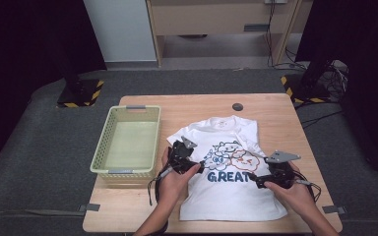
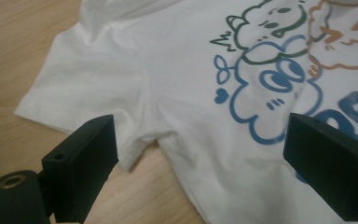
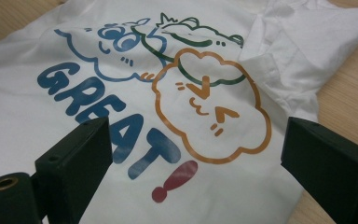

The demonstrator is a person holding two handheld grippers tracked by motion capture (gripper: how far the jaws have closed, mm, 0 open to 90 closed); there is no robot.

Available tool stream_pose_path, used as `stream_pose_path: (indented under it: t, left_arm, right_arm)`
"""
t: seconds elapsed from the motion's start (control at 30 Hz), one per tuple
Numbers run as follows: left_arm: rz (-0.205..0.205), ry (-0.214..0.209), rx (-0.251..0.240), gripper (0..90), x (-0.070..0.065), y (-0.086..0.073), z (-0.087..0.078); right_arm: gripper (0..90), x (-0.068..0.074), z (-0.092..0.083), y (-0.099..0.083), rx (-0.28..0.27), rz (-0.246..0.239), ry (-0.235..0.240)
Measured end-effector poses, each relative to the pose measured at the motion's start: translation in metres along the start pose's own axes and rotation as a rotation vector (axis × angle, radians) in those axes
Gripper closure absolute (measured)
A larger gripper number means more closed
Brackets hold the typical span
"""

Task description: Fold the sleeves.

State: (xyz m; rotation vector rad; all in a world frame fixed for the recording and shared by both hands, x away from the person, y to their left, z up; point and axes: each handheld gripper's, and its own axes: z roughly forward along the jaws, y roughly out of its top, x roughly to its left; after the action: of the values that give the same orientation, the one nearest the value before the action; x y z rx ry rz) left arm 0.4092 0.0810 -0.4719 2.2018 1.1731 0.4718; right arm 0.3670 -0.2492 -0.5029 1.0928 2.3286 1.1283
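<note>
The shirt point(image 1: 229, 167) lies flat and face up in the middle of the table point(image 1: 275, 105), collar toward twelve o'clock, hem toward six, its cartoon print and lettering in plain sight. Nothing is folded yet: both sleeves are spread out, though the one at three o'clock looks a bit rumpled in the right gripper view. The basket point(image 1: 128, 142) sits just beside the shirt at nine o'clock with nothing in it.

The left gripper point(image 1: 197, 166) hangs over the shirt's nine o'clock side, near the sleeve and armpit seam, jaws wide and holding nothing. The right gripper point(image 1: 254, 178) hovers over the print toward four o'clock, jaws equally wide, nothing between them.

To my eye the work is barely started: the shirt is laid out, perhaps smoothed, and all the folding is to come, then probably the move into the basket.
</note>
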Motion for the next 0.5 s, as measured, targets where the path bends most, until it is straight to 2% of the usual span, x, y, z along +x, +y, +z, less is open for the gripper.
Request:
stream_pose_path:
  t: [0.2,0.4,0.5]
  left_arm:
    - [-0.026,0.044,0.024,15.5,0.012,0.01,0.016]
    - [-0.057,0.122,0.017,26.4,0.025,0.018,0.026]
    - [-0.081,0.167,0.01,28.6,0.032,0.024,0.031]
  right_arm:
    - [10.6,-0.005,-0.004,-0.011,0.013,0.021,-0.008]
    - [15.2,-0.01,-0.012,-0.02,0.022,0.049,-0.018]
    - [17.7,-0.013,-0.02,-0.023,0.026,0.043,-0.022]
